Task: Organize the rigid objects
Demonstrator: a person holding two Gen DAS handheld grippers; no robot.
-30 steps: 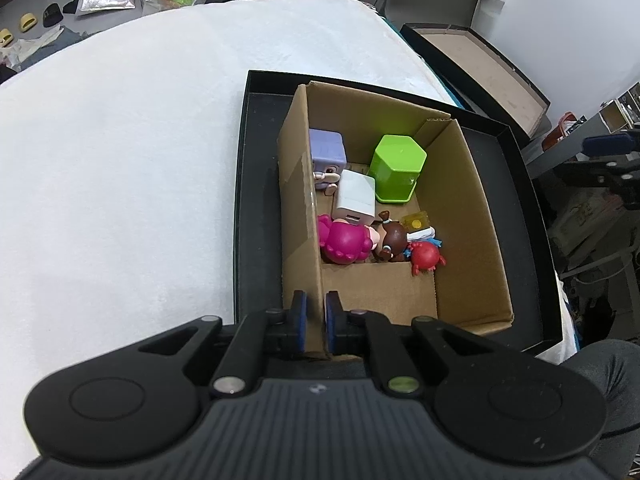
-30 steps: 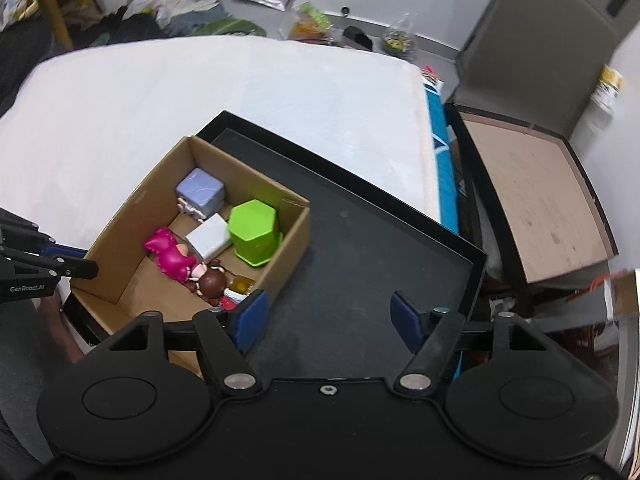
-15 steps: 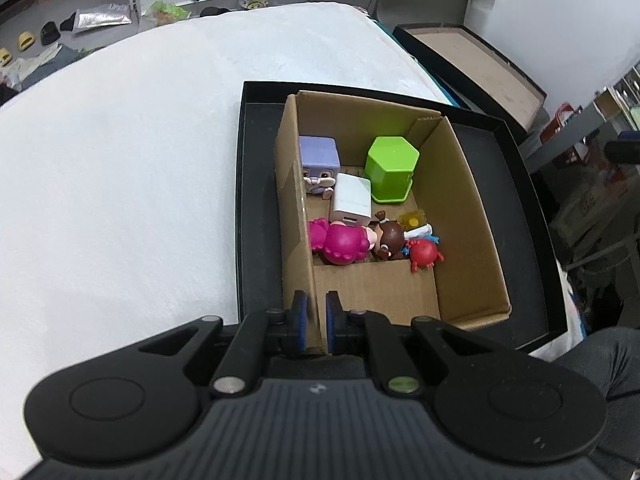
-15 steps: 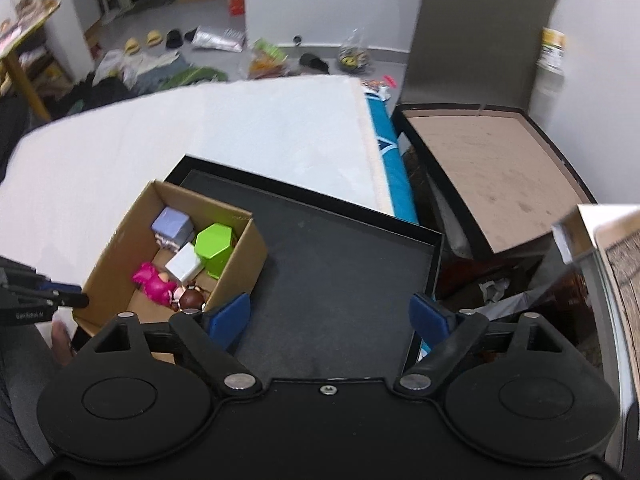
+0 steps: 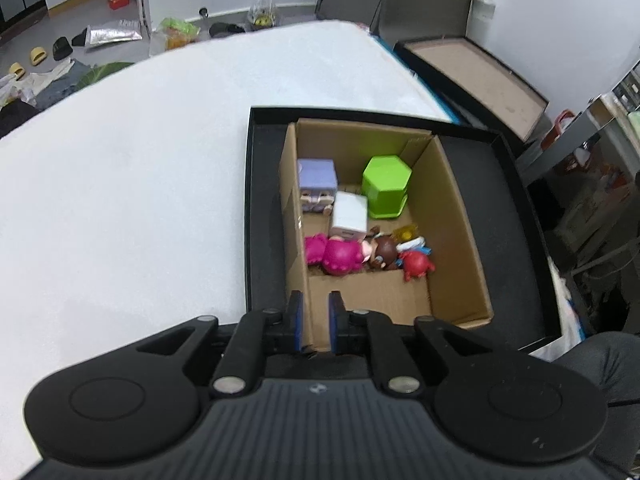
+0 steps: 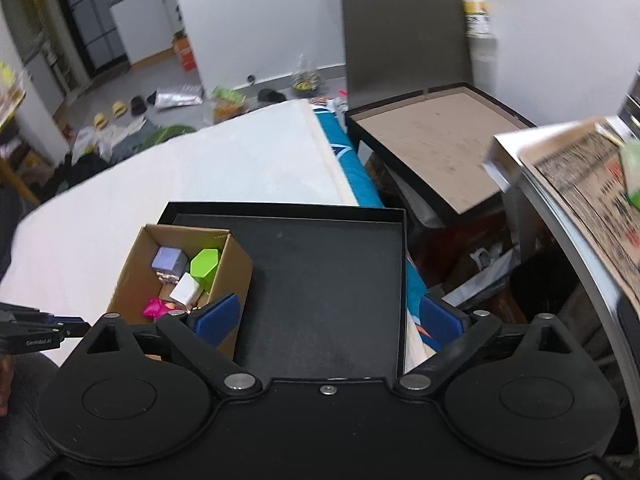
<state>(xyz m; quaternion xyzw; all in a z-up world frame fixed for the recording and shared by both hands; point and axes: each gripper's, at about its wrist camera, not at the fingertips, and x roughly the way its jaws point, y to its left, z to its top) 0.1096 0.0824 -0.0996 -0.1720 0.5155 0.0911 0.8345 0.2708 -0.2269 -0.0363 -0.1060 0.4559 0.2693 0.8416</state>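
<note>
Here your left gripper (image 5: 315, 326) pinches the near wall of the cardboard box (image 5: 460, 216), seemingly tight; toys lie straight ahead. Your right gripper (image 6: 328, 316) hangs spread wide and empty, farther right.

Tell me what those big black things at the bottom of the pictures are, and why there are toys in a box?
Those black shapes are grabbing tools, one in each of a person's hands. Each tool has a camera looking out along its two blue-padded fingers, so each picture is what one tool sees.

In the left tool's picture, the left gripper has its fingers pinched on the near wall of a cardboard box. The box sits in a shallow black tray on a white table. Inside are a green block, a purple cube, a white cube, a pink doll and a little red figure.

In the other picture, the right gripper hangs over the tray with its fingers wide apart, holding nothing. You can spot the left tool at the edge there.

The job is tidying toys.
</note>
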